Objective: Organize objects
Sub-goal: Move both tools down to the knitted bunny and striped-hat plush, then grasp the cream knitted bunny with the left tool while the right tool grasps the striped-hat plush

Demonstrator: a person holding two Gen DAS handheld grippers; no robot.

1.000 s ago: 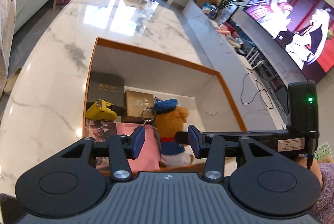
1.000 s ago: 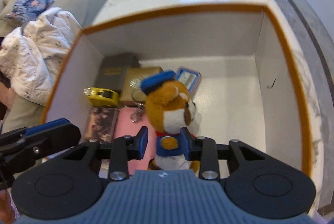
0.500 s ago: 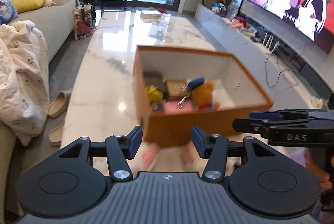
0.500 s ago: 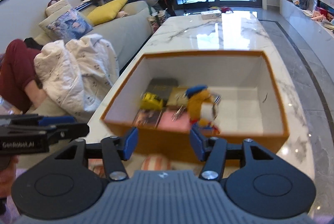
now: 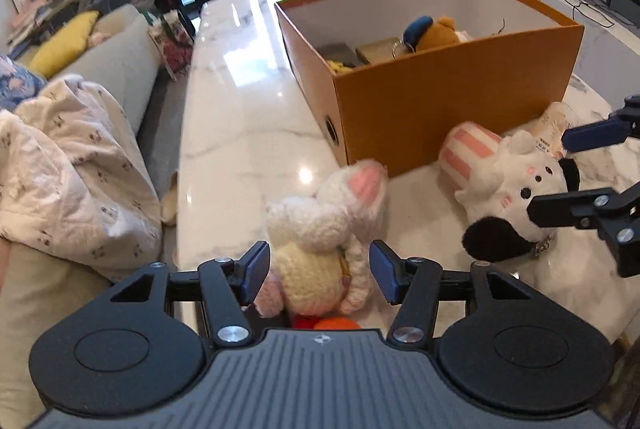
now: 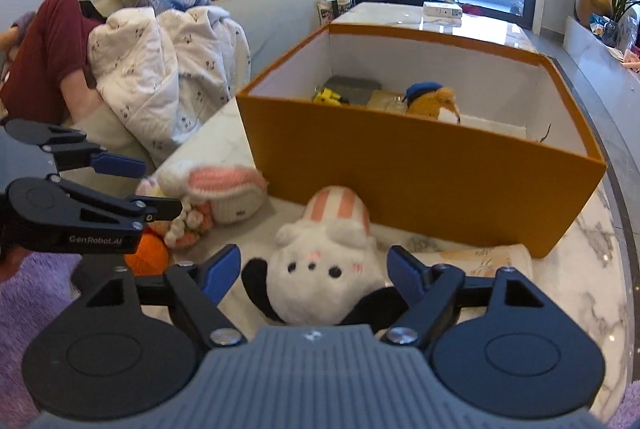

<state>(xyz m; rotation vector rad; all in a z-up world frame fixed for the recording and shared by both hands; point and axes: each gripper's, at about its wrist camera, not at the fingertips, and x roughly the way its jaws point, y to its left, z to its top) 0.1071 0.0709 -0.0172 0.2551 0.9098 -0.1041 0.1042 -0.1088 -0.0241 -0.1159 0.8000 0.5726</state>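
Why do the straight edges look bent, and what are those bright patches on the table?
Left wrist view: the fisheye lens bows the orange box outward, and window light glares off the marble table; the knitted rabbit looks slightly blurred. Right wrist view: the same curving, with glare on the far tabletop behind the box.

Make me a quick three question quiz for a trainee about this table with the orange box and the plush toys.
1. True or false: the bear plush lies inside the orange box.
2. Which toy sits between the right gripper fingers: A the knitted bunny, B the white plush with black ears?
3. Fill in: the left gripper jaws are ____ around the bunny.

Key: 1 true. 2 B. 3 opening, not pressing it.
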